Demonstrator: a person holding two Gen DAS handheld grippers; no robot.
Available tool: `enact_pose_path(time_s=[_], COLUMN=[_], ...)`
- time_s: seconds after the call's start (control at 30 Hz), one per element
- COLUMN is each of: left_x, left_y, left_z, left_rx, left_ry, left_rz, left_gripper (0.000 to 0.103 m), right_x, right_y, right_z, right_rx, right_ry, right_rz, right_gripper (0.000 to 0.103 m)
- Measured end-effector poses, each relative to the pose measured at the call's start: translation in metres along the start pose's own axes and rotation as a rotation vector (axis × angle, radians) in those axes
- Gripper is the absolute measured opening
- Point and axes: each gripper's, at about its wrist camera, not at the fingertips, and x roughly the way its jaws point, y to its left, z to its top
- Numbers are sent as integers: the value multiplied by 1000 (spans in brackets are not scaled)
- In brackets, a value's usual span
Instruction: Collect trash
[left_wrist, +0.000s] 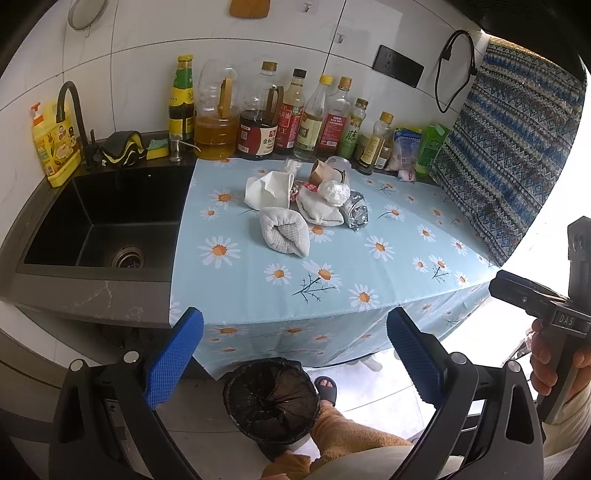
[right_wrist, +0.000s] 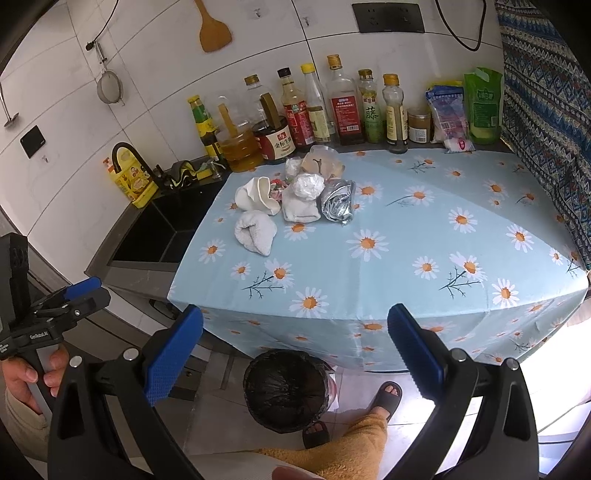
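Note:
A heap of trash lies at the back middle of the daisy tablecloth (left_wrist: 332, 266) (right_wrist: 388, 258): a crushed white paper cup (left_wrist: 267, 190) (right_wrist: 258, 195), two grey-white cloth wads (left_wrist: 284, 230) (right_wrist: 255, 232), a crumpled foil bag (left_wrist: 355, 212) (right_wrist: 338, 205), a clear plastic ball (left_wrist: 334, 192) (right_wrist: 307, 185) and a brown cup (left_wrist: 320, 171). A bin with a black bag (left_wrist: 271, 398) (right_wrist: 286, 391) stands on the floor below the table's front edge. My left gripper (left_wrist: 295, 354) and right gripper (right_wrist: 295, 354) are both open and empty, held over the bin, short of the table edge.
A row of sauce and oil bottles (left_wrist: 280, 114) (right_wrist: 314, 107) lines the back wall. A black sink (left_wrist: 107, 218) (right_wrist: 162, 229) with a tap and yellow detergent is on the left. A patterned cloth (left_wrist: 509, 155) covers something at the right. The person's sandalled feet (right_wrist: 386, 397) stand by the bin.

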Motion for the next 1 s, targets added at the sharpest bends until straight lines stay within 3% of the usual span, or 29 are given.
enact_pose_path(time_s=[0.8, 1.0], left_x=[8, 26], left_y=[8, 8], left_z=[1, 9], left_rx=[6, 1], left_ry=[27, 33], left_rz=[-10, 15], left_gripper=[97, 97], right_x=[10, 23], right_y=[3, 4], right_z=[1, 15], right_rx=[12, -65], right_ry=[6, -21], right_rz=[24, 48], right_gripper=[99, 99])
